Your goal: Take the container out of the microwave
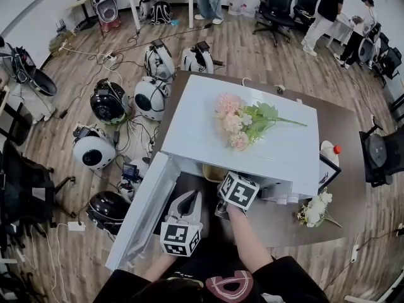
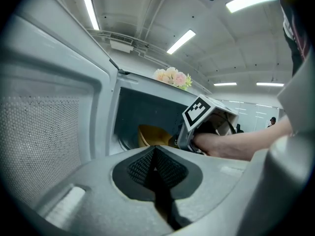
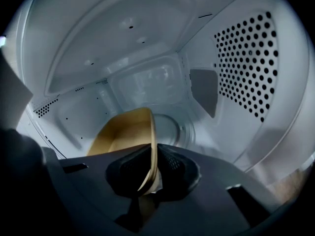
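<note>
Microwave, head view: white microwave (image 1: 202, 128) sits on a brown table (image 1: 344, 131) with pink flowers (image 1: 243, 120) lying on its top. Its door (image 1: 142, 216) hangs wide open on the left.
Grippers, head view: left gripper (image 1: 189, 199) hovers outside, just beside the door. The right gripper (image 1: 232, 193) reaches into the opening, its tips hidden under the top edge.
Container, head view: only a yellow sliver of the container (image 1: 213, 172) shows in the opening.
Surroundings, head view: white flowers (image 1: 314, 212) and a red-capped bottle (image 1: 328, 153) stand on the table at the right. Round black-and-white devices (image 1: 95, 151) and cables litter the floor, and people (image 1: 325, 8) stand at the far end.
Jaws, left gripper view: pressed together, nothing between them.
Ahead, left gripper view: the door fills the left. The right gripper and its hand (image 2: 221, 144) block part of the opening, with the container behind them.
Jaws, right gripper view: clamped on the container's near rim.
Cavity, right gripper view: the container is inside, over the glass turntable (image 3: 170, 129), with a perforated wall (image 3: 246, 63) at the right.
</note>
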Demonstrator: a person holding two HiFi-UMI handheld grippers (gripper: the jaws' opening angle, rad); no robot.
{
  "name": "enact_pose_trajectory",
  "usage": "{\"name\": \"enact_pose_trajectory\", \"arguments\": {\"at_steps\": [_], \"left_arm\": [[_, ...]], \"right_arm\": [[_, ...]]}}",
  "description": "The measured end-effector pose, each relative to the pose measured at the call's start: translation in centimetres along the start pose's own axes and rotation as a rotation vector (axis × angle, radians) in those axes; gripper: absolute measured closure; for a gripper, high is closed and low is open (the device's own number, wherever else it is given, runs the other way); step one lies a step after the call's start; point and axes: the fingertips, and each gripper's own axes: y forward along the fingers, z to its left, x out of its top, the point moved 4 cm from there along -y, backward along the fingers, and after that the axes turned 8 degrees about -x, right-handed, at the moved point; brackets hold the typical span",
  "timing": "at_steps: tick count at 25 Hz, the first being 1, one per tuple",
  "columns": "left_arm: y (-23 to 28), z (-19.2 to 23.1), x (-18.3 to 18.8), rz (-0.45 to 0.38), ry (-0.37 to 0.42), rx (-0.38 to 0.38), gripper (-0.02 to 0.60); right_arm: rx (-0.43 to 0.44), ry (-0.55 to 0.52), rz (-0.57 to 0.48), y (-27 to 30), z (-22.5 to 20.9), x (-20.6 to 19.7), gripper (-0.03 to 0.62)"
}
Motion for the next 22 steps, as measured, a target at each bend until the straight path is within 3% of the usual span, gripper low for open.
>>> {"name": "enact_pose_trajectory", "arguments": {"at_steps": [22], "left_arm": [[-1.5, 0.0, -0.2, -0.010, -0.001, 0.026, 0.572]], "right_arm": [[0.068, 0.025, 0.001, -3.7, -0.6, 0.3, 0.565]]}}
